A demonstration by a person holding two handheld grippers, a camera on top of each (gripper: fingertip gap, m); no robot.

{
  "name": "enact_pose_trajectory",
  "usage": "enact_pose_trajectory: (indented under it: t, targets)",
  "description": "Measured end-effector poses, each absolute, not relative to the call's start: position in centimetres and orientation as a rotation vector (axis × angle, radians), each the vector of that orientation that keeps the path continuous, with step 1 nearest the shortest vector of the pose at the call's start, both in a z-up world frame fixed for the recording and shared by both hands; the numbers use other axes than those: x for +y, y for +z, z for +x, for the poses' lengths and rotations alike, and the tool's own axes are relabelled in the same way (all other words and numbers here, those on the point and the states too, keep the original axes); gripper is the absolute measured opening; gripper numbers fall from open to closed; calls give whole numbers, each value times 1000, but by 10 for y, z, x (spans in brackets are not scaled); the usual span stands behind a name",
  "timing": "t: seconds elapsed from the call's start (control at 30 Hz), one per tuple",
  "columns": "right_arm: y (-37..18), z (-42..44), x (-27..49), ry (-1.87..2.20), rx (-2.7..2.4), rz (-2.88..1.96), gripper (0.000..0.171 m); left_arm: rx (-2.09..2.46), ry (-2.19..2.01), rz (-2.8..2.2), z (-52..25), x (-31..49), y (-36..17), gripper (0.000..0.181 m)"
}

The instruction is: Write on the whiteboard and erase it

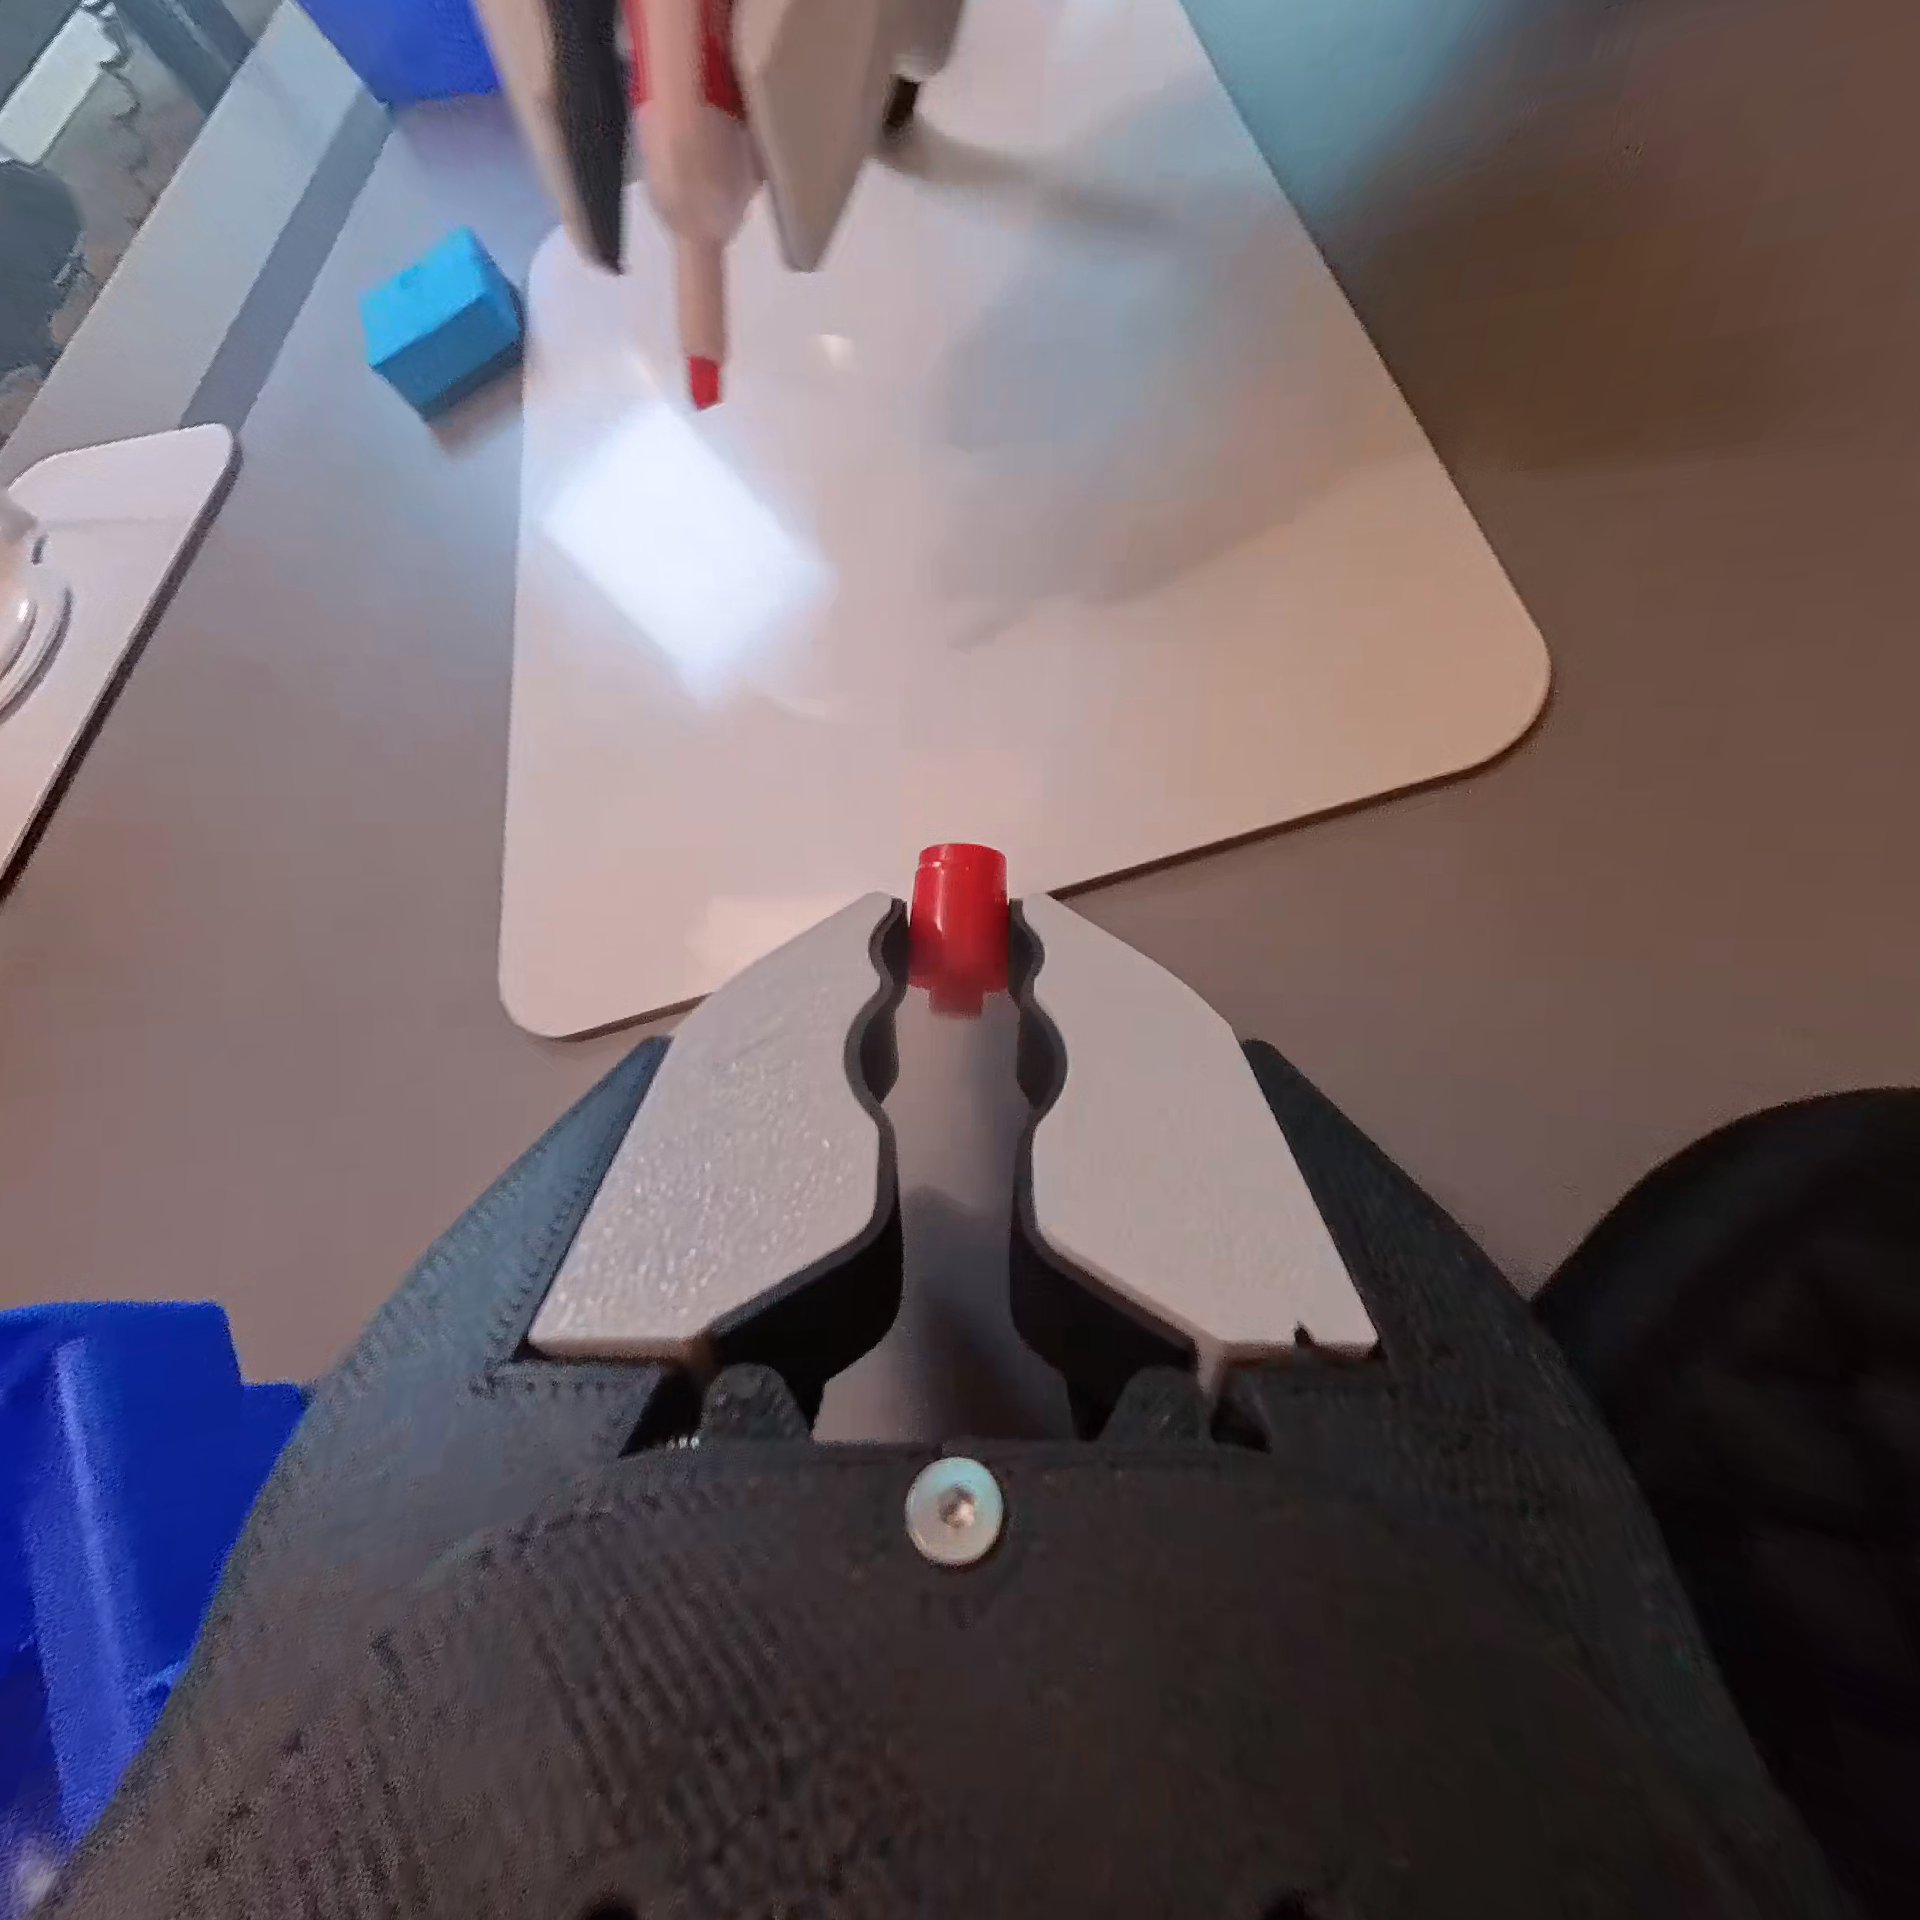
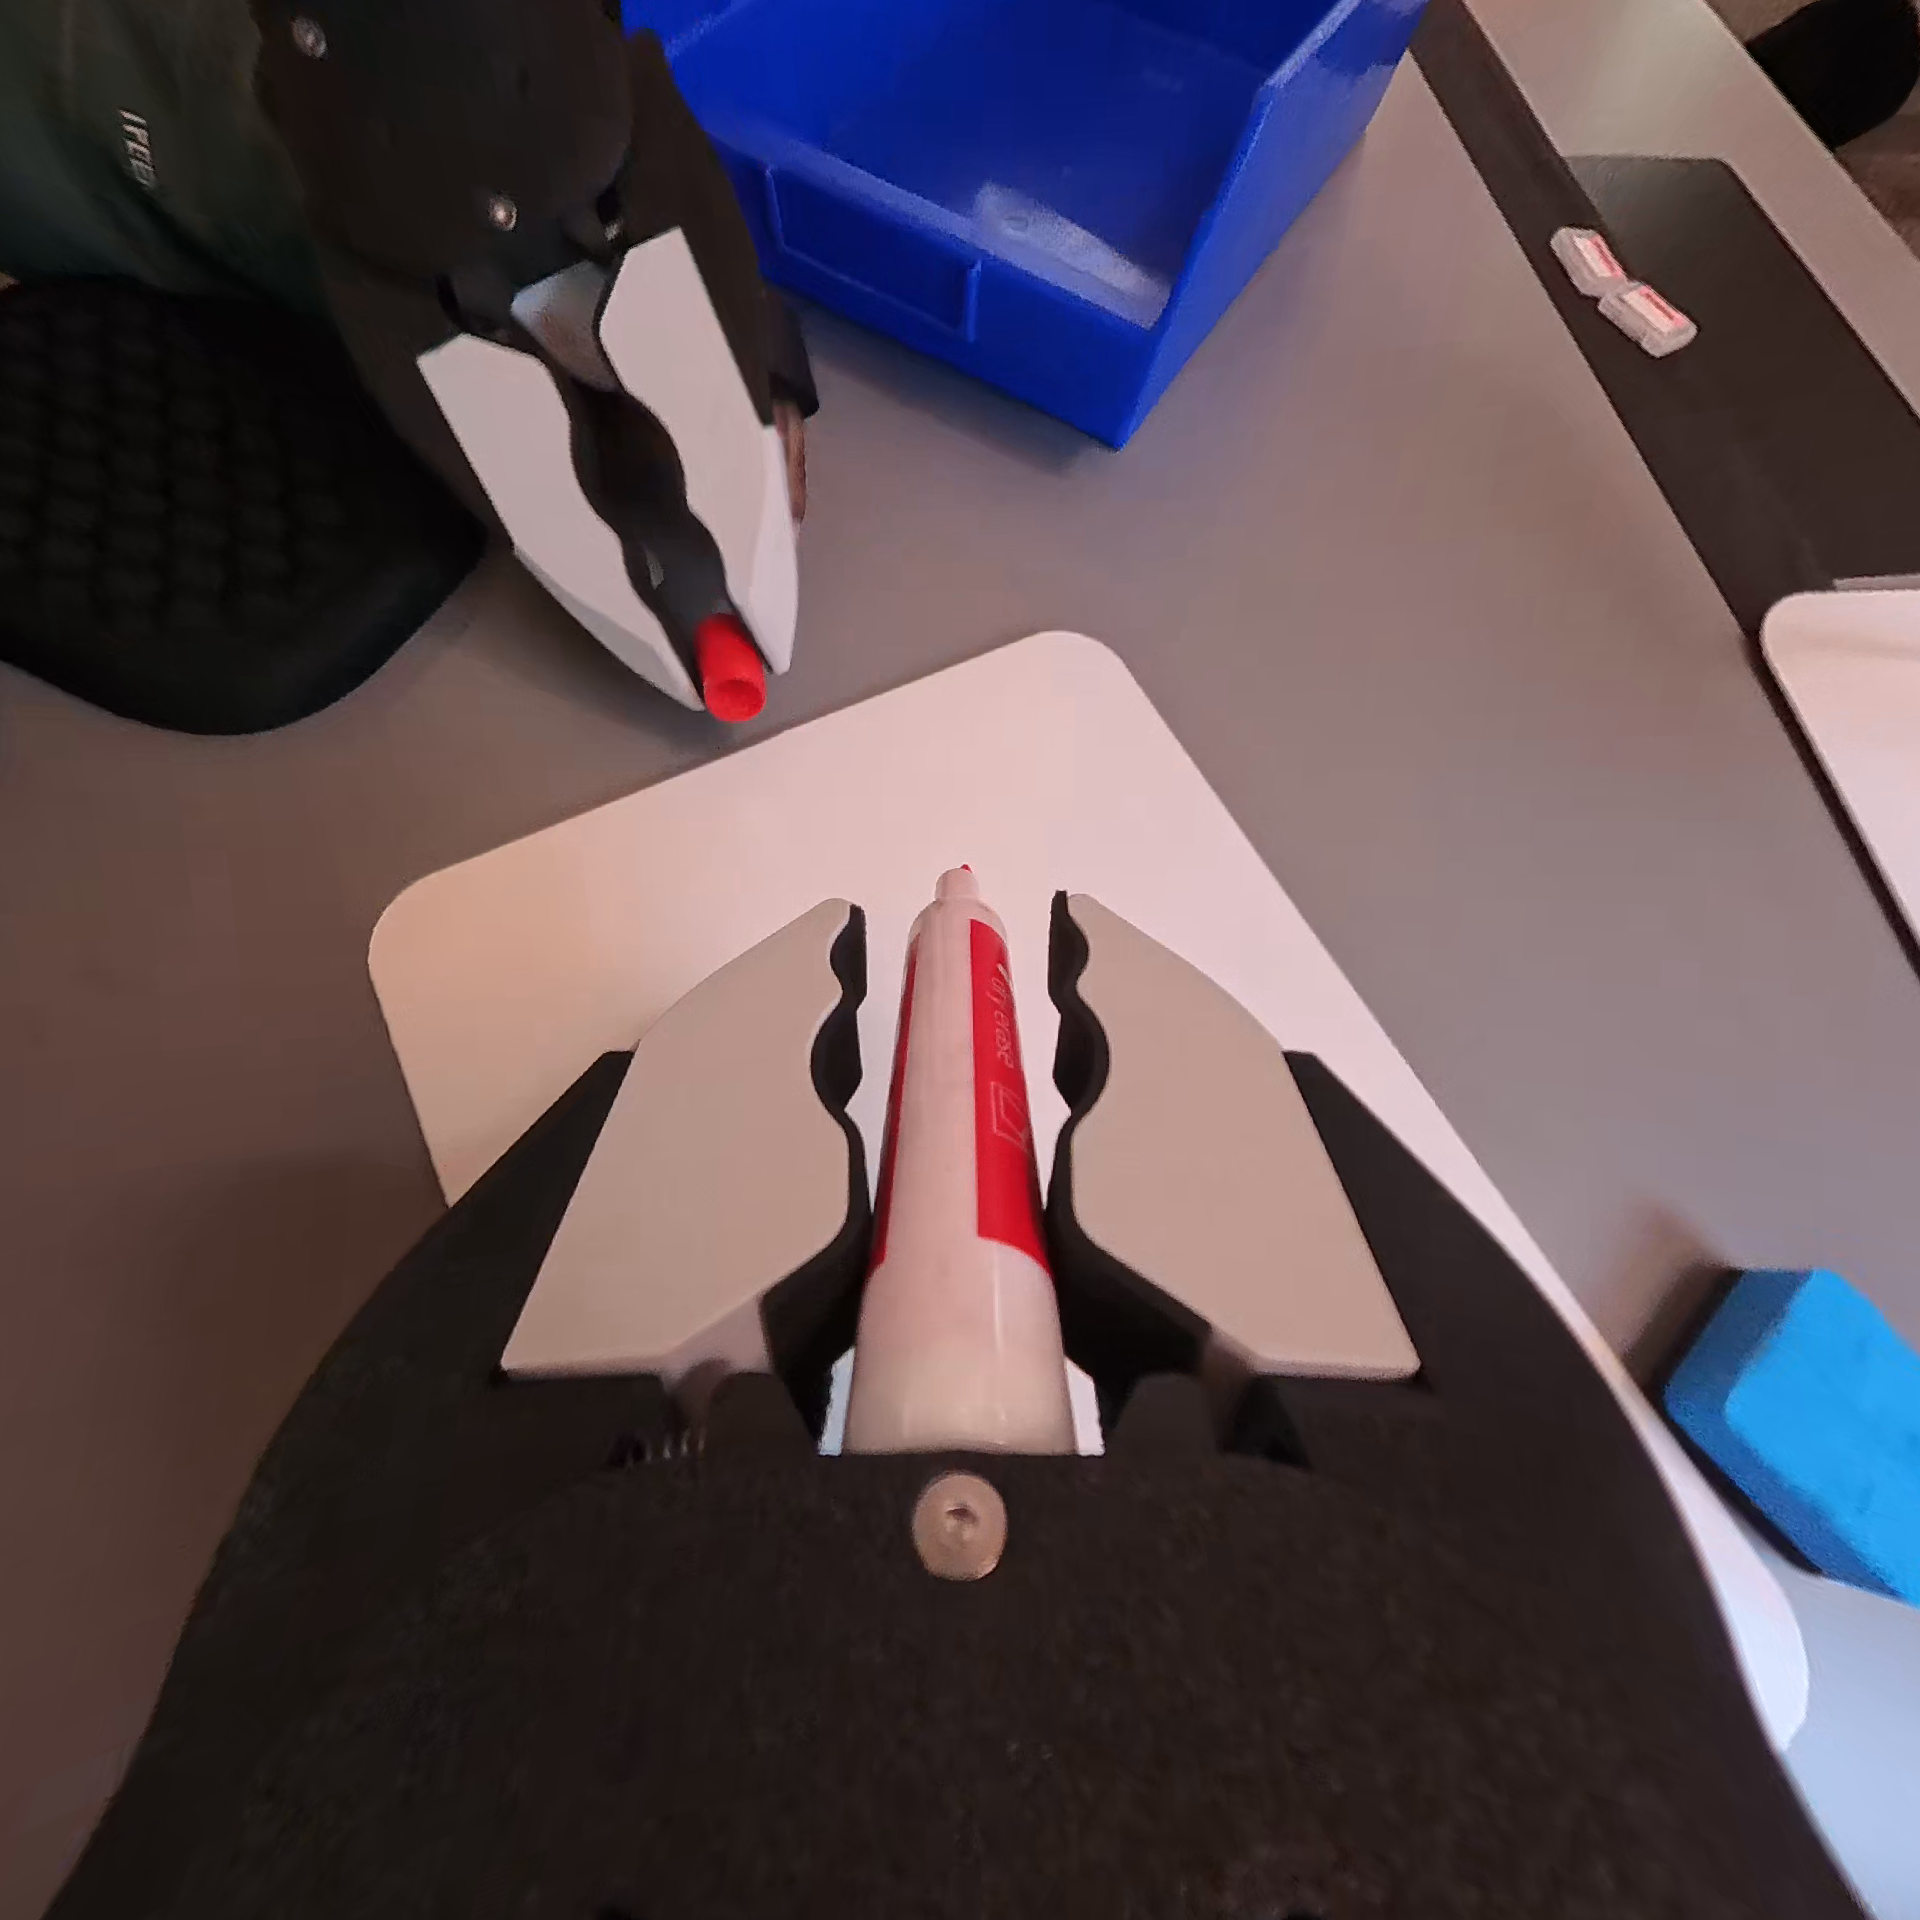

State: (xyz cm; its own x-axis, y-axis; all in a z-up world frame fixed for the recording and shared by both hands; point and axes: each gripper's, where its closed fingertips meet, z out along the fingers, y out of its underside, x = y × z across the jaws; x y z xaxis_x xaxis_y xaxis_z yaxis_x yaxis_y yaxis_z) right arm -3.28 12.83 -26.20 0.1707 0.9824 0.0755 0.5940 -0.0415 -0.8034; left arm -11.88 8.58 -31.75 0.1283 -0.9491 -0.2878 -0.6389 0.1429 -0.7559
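Your right gripper [image 2: 956, 914] pinches the uncapped red dry-erase marker [image 2: 961, 1143] deep between its fingers, the barrel running straight forward along them so the tip pokes out just past the fingertips. The marker's long axis points down and ahead at the whiteboard [image 2: 727, 831], which lies directly beyond and beneath those fingers. From the left wrist view the tip [image 1: 704, 379] looks just above the board or barely touching it; you cannot tell which. That gap is what the next move turns on: judging from the task, you lower the tip onto the white face and draw.

Your left gripper [image 1: 954, 914] is pressed onto the red marker cap [image 1: 956, 914], held at the fingertips, hovering just off the board's near edge and well apart from the tip. The right hand is the nearer one to the writing area.

The board shows no marks yet.

Count: one marker, one cap, one blue eraser [image 2: 1808, 1423] lying on the surface just beside the right fingers' outer side, one blue bin [image 2: 1143, 343] beyond the board, one task whiteboard plus a second white board [image 2: 1860, 727] off to the side, and two small clear pieces [image 2: 1621, 291] on a dark strip.
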Motion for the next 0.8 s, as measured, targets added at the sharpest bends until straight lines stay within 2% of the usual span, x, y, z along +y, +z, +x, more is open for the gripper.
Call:
enact_pose_trajectory:
  t: [0.4, 0.8]
  targets:
    - [-268, -34, 124, 728, -1486, -1717, 34, 1844, -524, -1482, -108, 43, -330, 18]
    - [-277, -34, 122, 707, -1522, -1786, 35, 1883, -530, -1417, -89, 26, -331, 18]
